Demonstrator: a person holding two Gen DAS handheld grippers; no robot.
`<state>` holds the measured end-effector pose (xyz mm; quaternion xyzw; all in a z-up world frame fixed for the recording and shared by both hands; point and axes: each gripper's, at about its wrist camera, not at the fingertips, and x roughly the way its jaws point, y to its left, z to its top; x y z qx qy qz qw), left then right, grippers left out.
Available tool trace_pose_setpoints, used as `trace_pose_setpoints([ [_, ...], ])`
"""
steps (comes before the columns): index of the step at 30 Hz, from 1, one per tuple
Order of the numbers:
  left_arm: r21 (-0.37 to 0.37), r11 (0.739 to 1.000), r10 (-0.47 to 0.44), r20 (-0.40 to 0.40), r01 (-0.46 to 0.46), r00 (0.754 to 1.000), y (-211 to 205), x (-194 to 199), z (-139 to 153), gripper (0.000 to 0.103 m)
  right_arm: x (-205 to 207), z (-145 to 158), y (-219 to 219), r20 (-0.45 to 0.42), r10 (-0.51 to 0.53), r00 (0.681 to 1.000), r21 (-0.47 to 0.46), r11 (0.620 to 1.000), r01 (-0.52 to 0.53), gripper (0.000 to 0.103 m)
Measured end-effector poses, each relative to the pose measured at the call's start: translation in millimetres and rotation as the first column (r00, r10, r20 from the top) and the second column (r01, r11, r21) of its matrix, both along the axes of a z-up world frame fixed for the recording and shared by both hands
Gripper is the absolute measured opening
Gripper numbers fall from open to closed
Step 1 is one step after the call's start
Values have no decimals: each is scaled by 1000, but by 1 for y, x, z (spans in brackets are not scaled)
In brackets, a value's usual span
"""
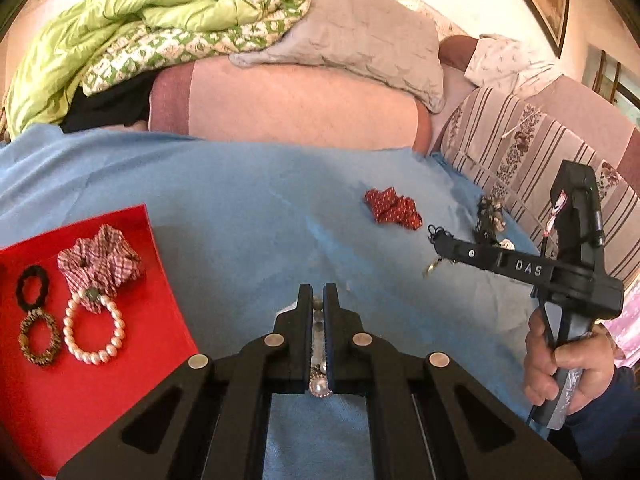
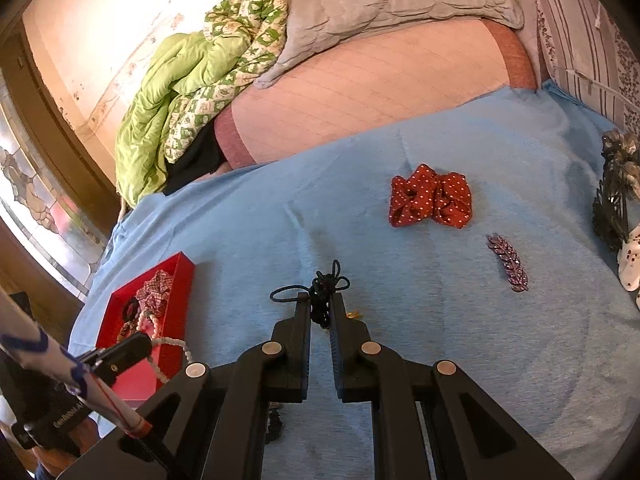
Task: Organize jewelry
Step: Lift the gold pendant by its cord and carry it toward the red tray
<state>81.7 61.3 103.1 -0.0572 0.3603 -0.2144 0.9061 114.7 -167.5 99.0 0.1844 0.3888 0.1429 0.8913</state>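
My left gripper (image 1: 318, 300) is shut on a pearl strand (image 1: 319, 387) with a rhinestone piece, lifted off the blue cloth (image 1: 248, 200). In the right wrist view the same strand (image 2: 173, 345) hangs from the left gripper (image 2: 149, 345) beside the red tray (image 2: 176, 280). The tray (image 1: 100, 392) holds a checked scrunchie (image 1: 100, 260), a black hair tie (image 1: 32, 286), a brown patterned tie (image 1: 40, 338) and a pearl bracelet (image 1: 94, 330). My right gripper (image 2: 320, 304) is shut on a tangled black cord bundle (image 2: 324, 286); from the left it shows at the right (image 1: 438, 240).
A red dotted scrunchie (image 2: 430, 196) and a purple rhinestone clip (image 2: 508, 262) lie on the cloth. A black claw clip (image 2: 610, 208) and a white piece (image 2: 630, 264) sit at the right edge. Pillows (image 1: 360, 40) and a green quilt (image 1: 120, 28) are piled behind.
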Motion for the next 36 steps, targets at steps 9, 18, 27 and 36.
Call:
trace_pose_setpoints([
  [9,-1,999,44,36,-44,998,10,-2,9,5,-5,8,13,37,42,998,2,999,-42,10],
  [18,3,997,81,44,-81,996,30,-2,11,5,-6,11,41,52,99,994,-5,995,-99,10],
  [27,-2,992,125,43,-125,991,58,-5,14,5,-15,20,86,85,177,981,7,984,-178,10],
  [36,-36,977,211,53,-209,976,104,-10,22,5,-26,25,147,135,285,949,16,957,-290,10],
])
